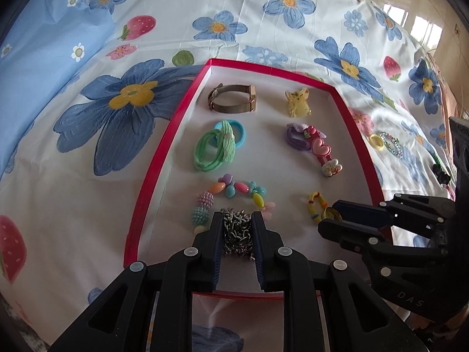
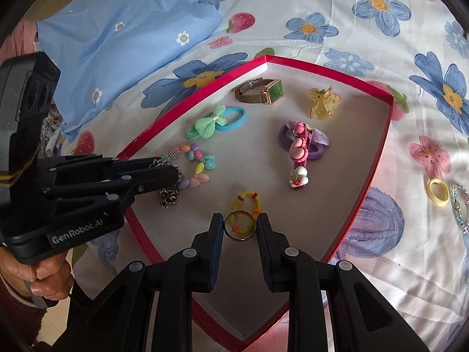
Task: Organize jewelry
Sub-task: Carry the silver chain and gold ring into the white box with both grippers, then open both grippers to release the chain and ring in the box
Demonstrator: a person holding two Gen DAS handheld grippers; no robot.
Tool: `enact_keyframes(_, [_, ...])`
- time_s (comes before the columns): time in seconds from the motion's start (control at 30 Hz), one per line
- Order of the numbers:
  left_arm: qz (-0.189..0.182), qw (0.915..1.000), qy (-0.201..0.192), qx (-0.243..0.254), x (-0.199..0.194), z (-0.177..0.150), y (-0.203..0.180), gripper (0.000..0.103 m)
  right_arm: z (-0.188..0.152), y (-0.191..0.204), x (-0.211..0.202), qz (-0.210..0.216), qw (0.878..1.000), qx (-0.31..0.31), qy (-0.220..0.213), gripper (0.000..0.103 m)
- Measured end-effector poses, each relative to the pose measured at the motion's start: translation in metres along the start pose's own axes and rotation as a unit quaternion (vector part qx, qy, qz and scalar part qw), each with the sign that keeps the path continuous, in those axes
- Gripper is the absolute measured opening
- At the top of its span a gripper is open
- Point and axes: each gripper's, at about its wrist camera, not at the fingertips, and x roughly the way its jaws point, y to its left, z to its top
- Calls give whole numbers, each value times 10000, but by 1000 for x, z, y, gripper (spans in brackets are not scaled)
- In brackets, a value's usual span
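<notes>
A bunched silver chain [image 1: 237, 231] sat clamped between the pads of the left tongs [image 1: 236, 220], low over the near left part of a shallow red-rimmed tray [image 1: 164, 135], just beside a bracelet of pastel beads [image 1: 231, 190]. In the right wrist view part of the chain hung below those tongs. The right tongs [image 2: 239, 225] were closed on a thin gold ring [image 2: 239, 226], held upright over the tray's near right part, just in front of a small yellow beaded loop [image 2: 247, 201].

Farther back on the tray's pale floor lay green and blue hair ties [image 1: 217, 143], a purple hair tie with a pink heart clip [image 1: 313, 143], a mesh-band watch [image 1: 231, 98] and a yellow claw clip [image 1: 297, 102], each apart from the others. The tray rested on a bed covered by a flowered sheet [image 1: 117, 176]. Off the tray, on the sheet to its right, lay a yellow ring [image 2: 437, 192] and a beaded bracelet [image 2: 458, 208]. A person's hand [image 2: 44, 275] gripped the left tool's handle.
</notes>
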Motion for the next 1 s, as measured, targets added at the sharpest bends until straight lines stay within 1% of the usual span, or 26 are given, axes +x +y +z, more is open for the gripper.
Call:
enact_keyframes(0.4, [-49, 9999, 13, -150, 4, 1, 4, 18, 0, -1, 1, 38, 10000, -2, -6, 24])
enact_keyframes(0.9, [9, 9998, 64, -169, 1, 1, 3, 20, -2, -3, -3, 97, 9999, 100, -57, 25])
enact_keyframes(1.0, [24, 9999, 55, -142, 0, 1, 3, 23, -1, -2, -4, 109, 9999, 106, -62, 26])
